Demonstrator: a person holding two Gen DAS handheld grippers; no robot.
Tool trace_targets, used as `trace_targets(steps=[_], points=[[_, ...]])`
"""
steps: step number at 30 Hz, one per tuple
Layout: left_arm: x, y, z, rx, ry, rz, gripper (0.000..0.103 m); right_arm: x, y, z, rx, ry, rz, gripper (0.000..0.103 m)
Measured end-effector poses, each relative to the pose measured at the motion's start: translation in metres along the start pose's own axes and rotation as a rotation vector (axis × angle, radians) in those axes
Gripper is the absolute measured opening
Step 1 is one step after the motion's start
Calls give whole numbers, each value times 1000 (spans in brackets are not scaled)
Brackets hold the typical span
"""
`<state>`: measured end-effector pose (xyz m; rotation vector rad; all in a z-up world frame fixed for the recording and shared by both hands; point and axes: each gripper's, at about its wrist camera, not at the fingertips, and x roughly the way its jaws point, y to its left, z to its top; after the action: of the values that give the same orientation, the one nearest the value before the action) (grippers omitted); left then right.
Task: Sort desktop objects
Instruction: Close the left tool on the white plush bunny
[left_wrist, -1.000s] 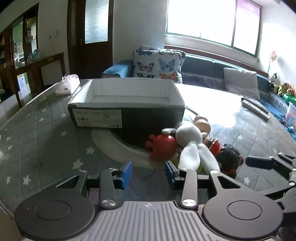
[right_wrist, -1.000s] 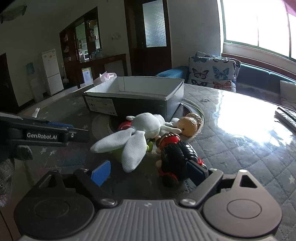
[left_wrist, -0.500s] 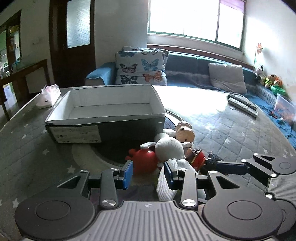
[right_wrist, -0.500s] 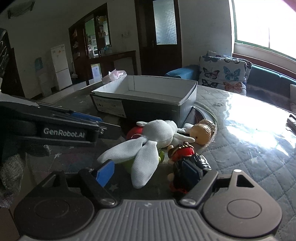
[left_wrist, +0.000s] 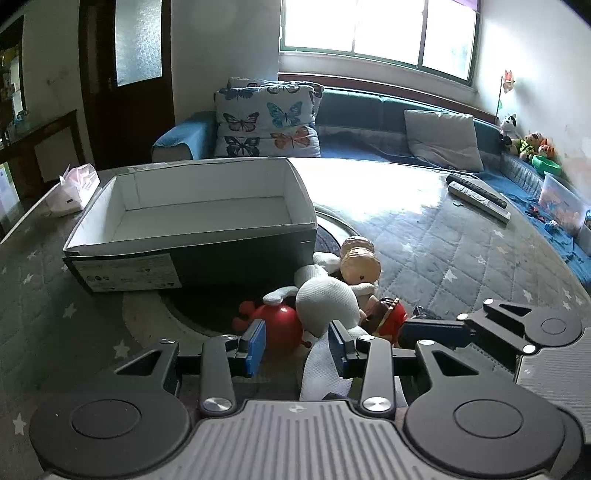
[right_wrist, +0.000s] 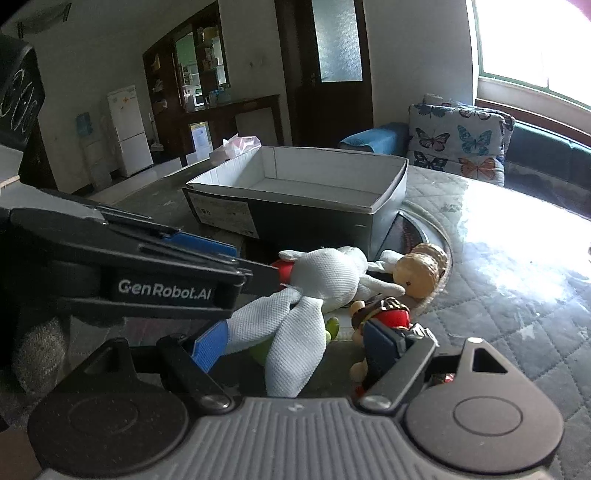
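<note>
Your white knitted rabbit plush (left_wrist: 327, 306) lies on its side in the toy pile just in front of the dark cardboard box with a white inside (left_wrist: 192, 218), long ears trailing toward you. Beside it sit a red round toy (left_wrist: 280, 326), a tan-headed doll (left_wrist: 360, 264) and a small red-and-black figure (right_wrist: 388, 317). The box holds nothing that shows. Your left gripper (left_wrist: 297, 347) is spread wide around a rabbit ear, gripping nothing. Your right gripper (right_wrist: 295, 345) is also wide apart, straddling both ears.
</note>
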<state>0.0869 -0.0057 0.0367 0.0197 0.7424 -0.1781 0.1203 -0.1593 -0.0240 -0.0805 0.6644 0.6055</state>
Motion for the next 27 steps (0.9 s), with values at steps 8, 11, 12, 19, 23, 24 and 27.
trace_targets(steps=[8,11,12,19,23,24,27], points=[[10,3,2,-10,38,-40,41,7,-3,1,4,10,15,82],[13,2,4,-9,50,-58,41,9,-5,1,15,14,22,79],[15,1,6,-7,56,-67,41,9,-5,1,19,14,25,77],[32,-3,15,-17,106,-97,41,14,-11,1,47,17,63,70],[40,-2,20,-39,127,-117,41,18,-13,2,50,19,76,70],[43,-2,20,-43,135,-119,41,19,-14,2,50,19,79,70],[49,-1,20,-49,156,-125,42,23,-16,2,52,20,89,70]])
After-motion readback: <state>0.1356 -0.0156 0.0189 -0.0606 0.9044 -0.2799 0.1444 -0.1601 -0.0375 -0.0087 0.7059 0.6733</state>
